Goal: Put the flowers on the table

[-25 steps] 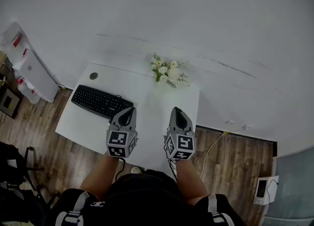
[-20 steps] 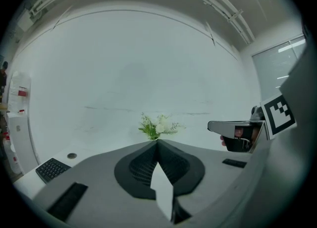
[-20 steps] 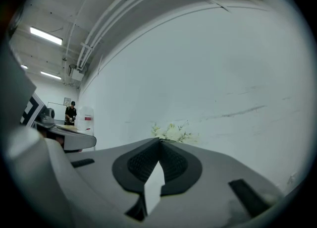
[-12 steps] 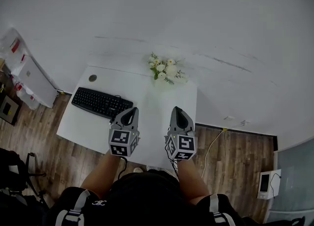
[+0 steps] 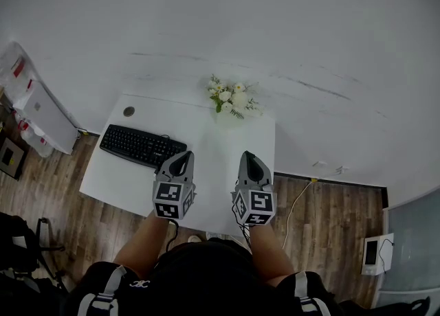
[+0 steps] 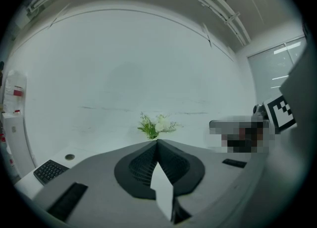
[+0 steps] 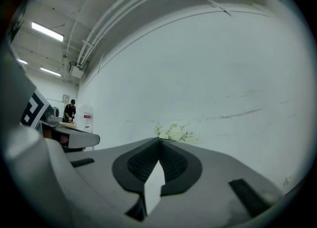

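A bunch of white flowers with green leaves [image 5: 232, 99] stands at the far edge of the white table [image 5: 213, 139], against the wall. The same flowers [image 6: 157, 125] show straight ahead in the left gripper view, and the flowers [image 7: 173, 132] also lie ahead in the right gripper view. My left gripper [image 5: 179, 157] and right gripper [image 5: 249, 157] hover side by side over the table's near edge, well short of the flowers. Both have their jaws shut, tips meeting, with nothing between them.
A black keyboard [image 5: 141, 145] lies on the table's left half, with a round cable hole [image 5: 129, 111] behind it. A white cabinet [image 5: 38, 112] stands at the left on the wooden floor [image 5: 330, 225]. A cable [image 5: 297, 201] runs down at the table's right.
The head view has shifted slightly, so the table and flowers sit a little higher and further left in the picture. Both grippers stay shut in about the same place.
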`<action>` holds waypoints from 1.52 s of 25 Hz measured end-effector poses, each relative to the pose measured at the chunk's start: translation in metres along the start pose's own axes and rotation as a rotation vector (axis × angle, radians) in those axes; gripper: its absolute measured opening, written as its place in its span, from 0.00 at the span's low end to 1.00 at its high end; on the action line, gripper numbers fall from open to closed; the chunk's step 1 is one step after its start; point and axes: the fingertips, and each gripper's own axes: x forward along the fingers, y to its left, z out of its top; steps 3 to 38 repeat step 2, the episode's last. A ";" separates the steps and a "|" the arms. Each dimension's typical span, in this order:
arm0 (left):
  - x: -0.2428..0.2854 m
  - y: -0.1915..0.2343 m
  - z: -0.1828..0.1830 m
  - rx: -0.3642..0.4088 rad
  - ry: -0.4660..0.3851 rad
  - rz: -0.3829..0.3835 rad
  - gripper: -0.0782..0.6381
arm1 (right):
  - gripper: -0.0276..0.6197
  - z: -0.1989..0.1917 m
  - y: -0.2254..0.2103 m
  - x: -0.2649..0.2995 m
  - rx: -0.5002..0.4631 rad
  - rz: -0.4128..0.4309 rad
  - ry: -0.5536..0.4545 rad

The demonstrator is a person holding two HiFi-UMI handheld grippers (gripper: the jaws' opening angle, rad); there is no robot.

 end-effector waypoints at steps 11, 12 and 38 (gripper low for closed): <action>0.000 0.000 -0.002 -0.003 0.004 -0.004 0.11 | 0.04 -0.001 0.000 0.000 0.006 0.002 0.003; 0.000 0.000 -0.002 -0.003 0.004 -0.004 0.11 | 0.04 -0.001 0.000 0.000 0.006 0.002 0.003; 0.000 0.000 -0.002 -0.003 0.004 -0.004 0.11 | 0.04 -0.001 0.000 0.000 0.006 0.002 0.003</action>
